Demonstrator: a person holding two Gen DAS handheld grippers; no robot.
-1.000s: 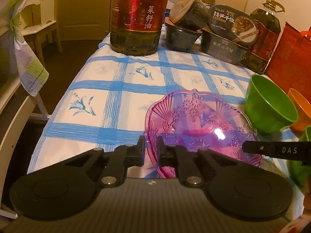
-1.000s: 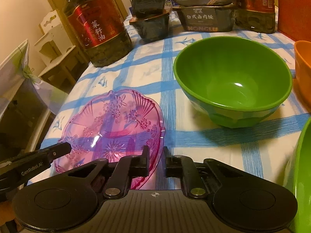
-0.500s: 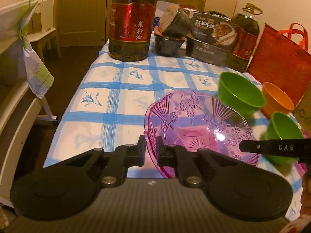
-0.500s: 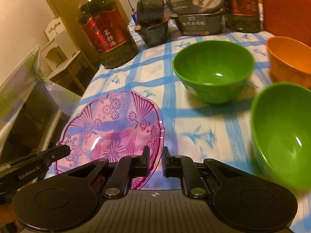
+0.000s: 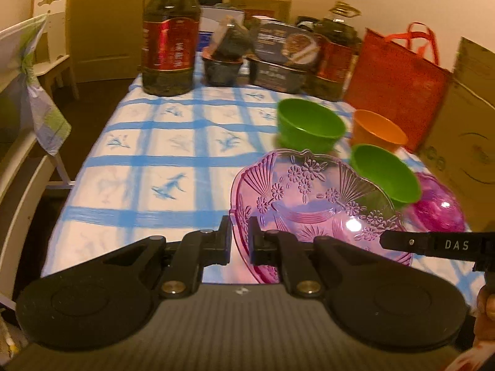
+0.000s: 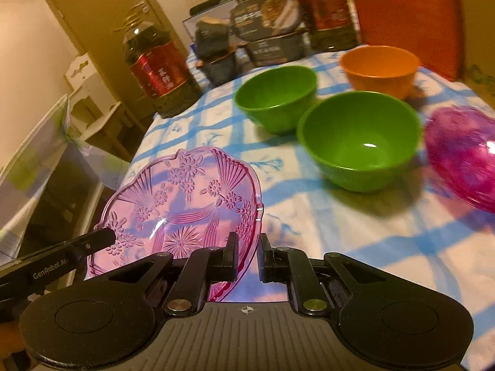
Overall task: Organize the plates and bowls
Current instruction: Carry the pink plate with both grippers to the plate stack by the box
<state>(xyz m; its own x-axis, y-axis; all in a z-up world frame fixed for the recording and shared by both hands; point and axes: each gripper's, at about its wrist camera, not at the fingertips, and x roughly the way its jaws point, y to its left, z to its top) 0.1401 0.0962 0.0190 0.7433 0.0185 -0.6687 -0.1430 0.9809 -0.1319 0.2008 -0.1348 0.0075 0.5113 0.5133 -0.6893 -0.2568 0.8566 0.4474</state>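
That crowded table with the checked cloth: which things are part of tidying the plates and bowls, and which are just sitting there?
Part of the job:
- patterned pink glass plate, gripped on both sides
- two green plastic bowls
- orange plastic bowl
- second pink glass plate

Just lying about:
- two big oil bottles
- dark food boxes
- red tote bag
- cardboard box

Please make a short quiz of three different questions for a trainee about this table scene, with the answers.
1. True or false: both grippers are shut on the rim of the pink transparent patterned plate.
2. How many green plastic bowls stand on the blue-checked tablecloth?
3. Which is nearest the red bag? A) orange plastic bowl B) large oil bottle with red label C) pink plate

Key: 1 true; 2 two; 3 A.
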